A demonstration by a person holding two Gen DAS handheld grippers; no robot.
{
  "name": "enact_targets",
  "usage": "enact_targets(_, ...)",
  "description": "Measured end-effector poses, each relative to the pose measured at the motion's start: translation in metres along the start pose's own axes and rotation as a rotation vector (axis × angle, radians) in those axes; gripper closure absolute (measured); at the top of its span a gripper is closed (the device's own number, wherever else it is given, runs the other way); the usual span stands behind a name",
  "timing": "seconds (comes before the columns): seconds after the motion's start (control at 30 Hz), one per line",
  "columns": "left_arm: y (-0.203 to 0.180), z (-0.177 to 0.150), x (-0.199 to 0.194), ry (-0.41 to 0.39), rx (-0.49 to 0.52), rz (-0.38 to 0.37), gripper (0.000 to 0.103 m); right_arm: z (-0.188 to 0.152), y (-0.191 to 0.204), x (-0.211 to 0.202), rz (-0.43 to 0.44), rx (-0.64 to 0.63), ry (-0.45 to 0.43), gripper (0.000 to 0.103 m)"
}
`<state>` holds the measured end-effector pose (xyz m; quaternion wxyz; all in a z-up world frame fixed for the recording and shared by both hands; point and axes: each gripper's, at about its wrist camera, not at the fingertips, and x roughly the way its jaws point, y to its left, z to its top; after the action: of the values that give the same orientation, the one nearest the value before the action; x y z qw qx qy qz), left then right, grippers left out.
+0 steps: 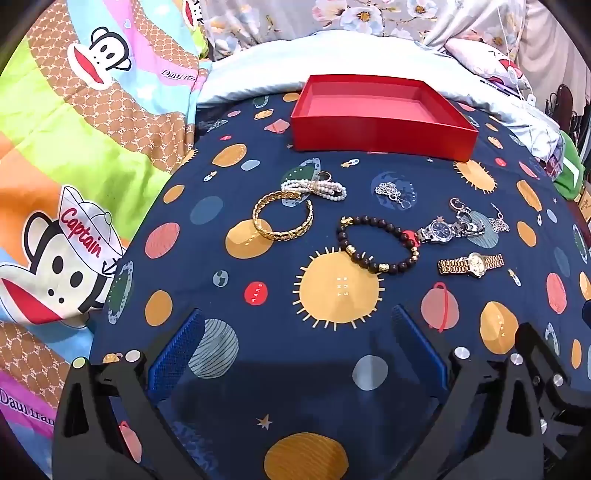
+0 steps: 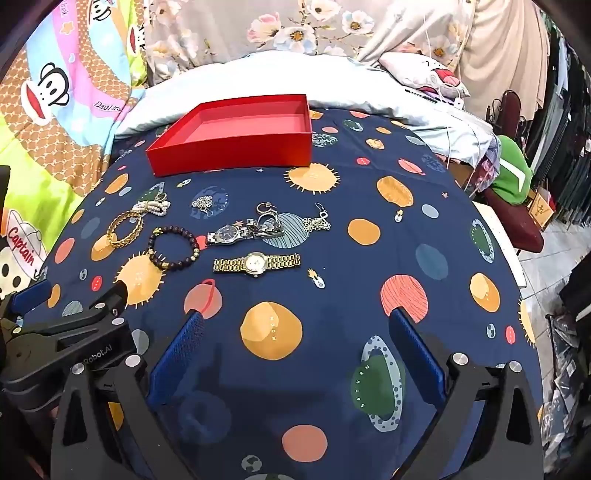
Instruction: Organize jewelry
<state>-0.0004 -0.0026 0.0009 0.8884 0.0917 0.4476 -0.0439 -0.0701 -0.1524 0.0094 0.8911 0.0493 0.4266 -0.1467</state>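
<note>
An empty red box [image 1: 380, 114] [image 2: 236, 133] sits at the far side of the navy planet-print sheet [image 1: 332, 387]. In front of it lie a pearl bracelet [image 1: 317, 188], a gold bangle [image 1: 282, 219] [image 2: 125, 229], a dark bead bracelet [image 1: 376, 243] [image 2: 173, 247], a silver watch [image 1: 443, 229] [image 2: 240, 230], a gold watch [image 1: 471, 263] [image 2: 256, 263] and silver earrings [image 1: 393, 192] [image 2: 316, 223]. My left gripper [image 1: 299, 321] is open and empty, short of the bead bracelet. My right gripper [image 2: 295, 325] is open and empty, short of the gold watch.
A cartoon monkey blanket [image 1: 74, 166] lies to the left. A white pillow [image 1: 332, 55] and floral fabric [image 2: 295, 29] lie behind the box. The bed edge, a chair [image 2: 517, 221] and hanging clothes are at the right. The left gripper's body [image 2: 74, 325] shows in the right wrist view.
</note>
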Motion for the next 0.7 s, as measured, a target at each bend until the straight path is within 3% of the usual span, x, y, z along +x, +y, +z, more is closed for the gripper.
enact_targets(0.7, 0.0089, 0.0037, -0.0081, 0.003, -0.042, -0.024, 0.005, -0.0016, 0.0034, -0.0013, 0.016, 0.002, 0.003, 0.005)
